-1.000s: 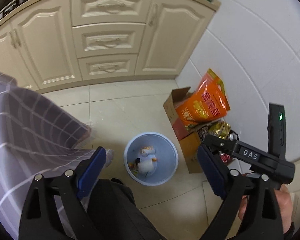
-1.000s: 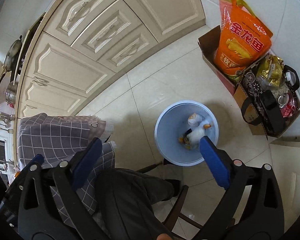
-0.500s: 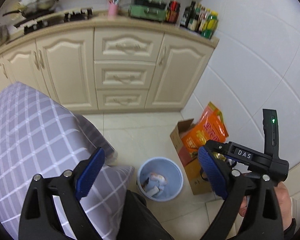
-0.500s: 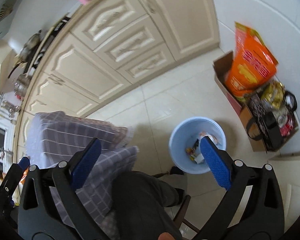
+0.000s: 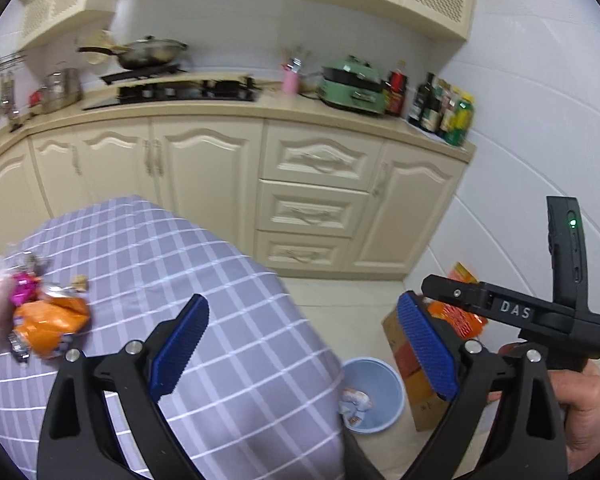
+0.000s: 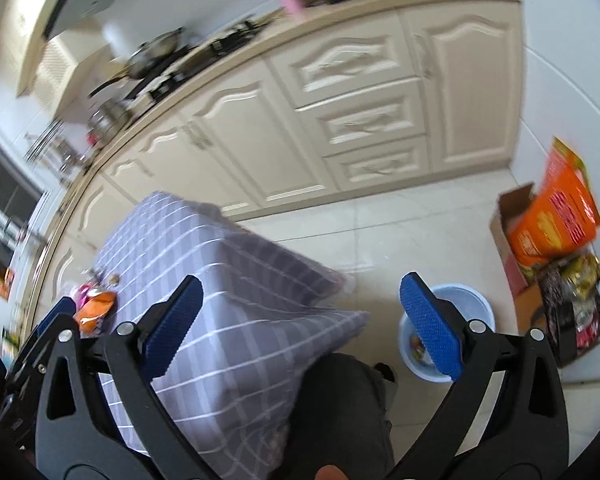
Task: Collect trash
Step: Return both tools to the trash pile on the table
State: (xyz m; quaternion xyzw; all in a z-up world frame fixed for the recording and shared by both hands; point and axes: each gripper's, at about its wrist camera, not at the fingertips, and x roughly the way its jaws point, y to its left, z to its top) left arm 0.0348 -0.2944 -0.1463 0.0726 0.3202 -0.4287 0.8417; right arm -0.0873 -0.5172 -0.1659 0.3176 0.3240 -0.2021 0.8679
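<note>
A light blue trash bin (image 5: 374, 394) stands on the floor beside the table and holds some wrappers; it also shows in the right wrist view (image 6: 478, 306). Trash lies on the checked tablecloth (image 5: 204, 280): an orange snack bag (image 5: 48, 330), a pink wrapper (image 5: 22, 284) and a small scrap (image 5: 80, 282). The orange bag shows in the right wrist view (image 6: 96, 308) too. My left gripper (image 5: 302, 346) is open and empty above the table's right edge. My right gripper (image 6: 300, 322) is open and empty, held high between table and bin.
Cream kitchen cabinets (image 5: 312, 200) run along the back, with a stove, pans and bottles on the counter. A cardboard box (image 6: 512, 236) with an orange bag (image 6: 556, 212) and a box of packets (image 6: 572, 304) stand against the right wall. My dark-trousered leg (image 6: 340, 408) is below.
Both grippers have swung up and left, away from over the bin, toward the table. The trash on the tablecloth has come into view. Both stay open and empty.
</note>
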